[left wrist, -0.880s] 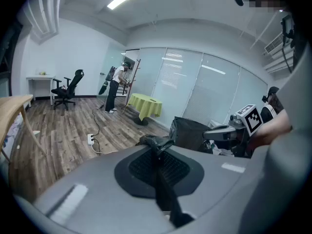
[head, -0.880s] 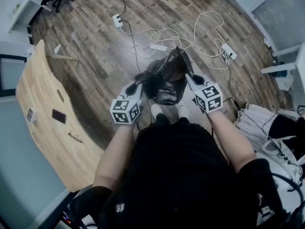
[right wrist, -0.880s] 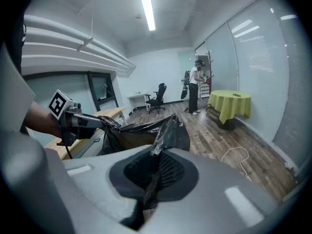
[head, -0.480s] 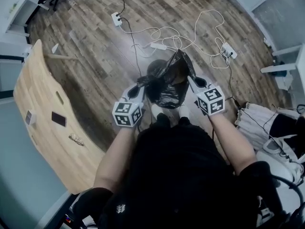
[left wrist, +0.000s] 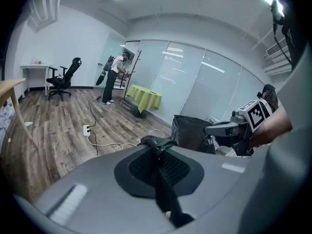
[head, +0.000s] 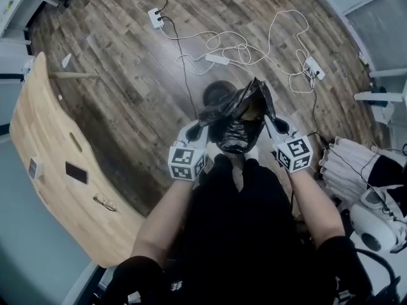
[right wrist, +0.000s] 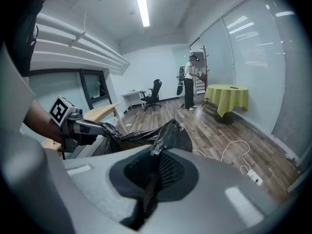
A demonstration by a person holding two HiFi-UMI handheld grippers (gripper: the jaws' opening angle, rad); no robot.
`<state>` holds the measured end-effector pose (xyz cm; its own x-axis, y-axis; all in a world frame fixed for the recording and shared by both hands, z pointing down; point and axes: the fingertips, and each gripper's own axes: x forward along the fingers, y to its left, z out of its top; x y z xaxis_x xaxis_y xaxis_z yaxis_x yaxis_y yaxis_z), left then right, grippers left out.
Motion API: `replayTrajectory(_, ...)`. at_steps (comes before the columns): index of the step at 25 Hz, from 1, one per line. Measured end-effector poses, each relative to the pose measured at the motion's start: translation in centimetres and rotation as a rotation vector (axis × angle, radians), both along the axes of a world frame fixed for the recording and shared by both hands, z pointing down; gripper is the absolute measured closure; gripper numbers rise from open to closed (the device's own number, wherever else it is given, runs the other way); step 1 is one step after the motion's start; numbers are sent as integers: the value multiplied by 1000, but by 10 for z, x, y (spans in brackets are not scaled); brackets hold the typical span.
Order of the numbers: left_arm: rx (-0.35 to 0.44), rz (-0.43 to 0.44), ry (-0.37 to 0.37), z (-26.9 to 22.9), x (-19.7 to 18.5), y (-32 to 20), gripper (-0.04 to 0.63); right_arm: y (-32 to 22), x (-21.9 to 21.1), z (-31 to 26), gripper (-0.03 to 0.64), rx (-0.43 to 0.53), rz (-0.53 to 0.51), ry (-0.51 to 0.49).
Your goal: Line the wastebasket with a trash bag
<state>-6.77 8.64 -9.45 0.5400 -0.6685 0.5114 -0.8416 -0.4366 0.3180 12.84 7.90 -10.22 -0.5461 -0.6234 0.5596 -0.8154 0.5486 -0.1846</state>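
Observation:
A black trash bag hangs between my two grippers over the wooden floor, its mouth stretched open. My left gripper is shut on the bag's left rim. On the opposite side, my right gripper is shut on the right rim. A dark round wastebasket stands on the floor just beyond the bag, partly hidden by it. Each gripper view shows the other gripper across the bag: the right gripper and the left gripper.
A wooden table with a phone runs along the left. White cables and power strips lie on the floor beyond the wastebasket. White gear sits at the right. Far off stand a person, an office chair and a green-draped table.
Both grippers keep their hold on the bag and have drifted right in the head view. The wastebasket, hidden at first, now shows behind the bag.

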Motion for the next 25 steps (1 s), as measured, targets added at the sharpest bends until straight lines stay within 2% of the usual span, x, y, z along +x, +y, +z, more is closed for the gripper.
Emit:
replayTrajectory(7, -21, 4, 0, 39, -12, -28, 592, -29, -25, 28, 615, 21, -40, -5)
replayTrajectory(14, -61, 32, -23, 80, -5, -31, 592, -45, -34, 69, 615, -23, -67, -24)
replayTrajectory(20, -88, 5, -30, 114, 10, -45, 592, -61, -39, 107, 615, -54, -103, -60)
replayTrajectory(25, -100, -27, -34, 124, 20, -60, 592, -78, -43, 117, 615, -65, -142, -124)
